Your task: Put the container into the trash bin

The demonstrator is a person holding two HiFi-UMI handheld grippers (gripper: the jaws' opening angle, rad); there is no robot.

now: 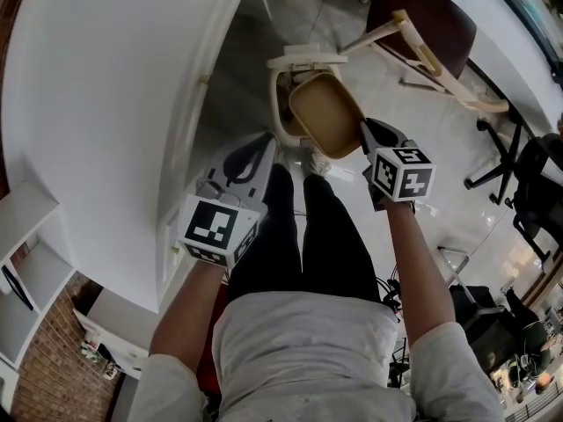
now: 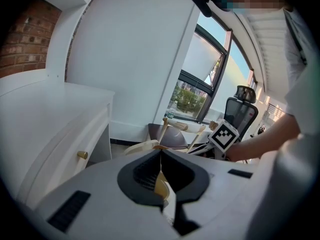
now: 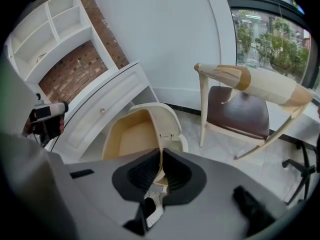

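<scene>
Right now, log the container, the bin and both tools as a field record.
container: tan, open-topped, tilted, over the bin's mouth
trash bin: cream, on the floor, lid raised
right tool: shut on the container's wall
left tool: jaws together, near the bin's rim; cannot tell whether it pinches anything
nearby: wooden chair beyond the bin, white cabinet beside it
task status: container gripped, not yet dropped in
</scene>
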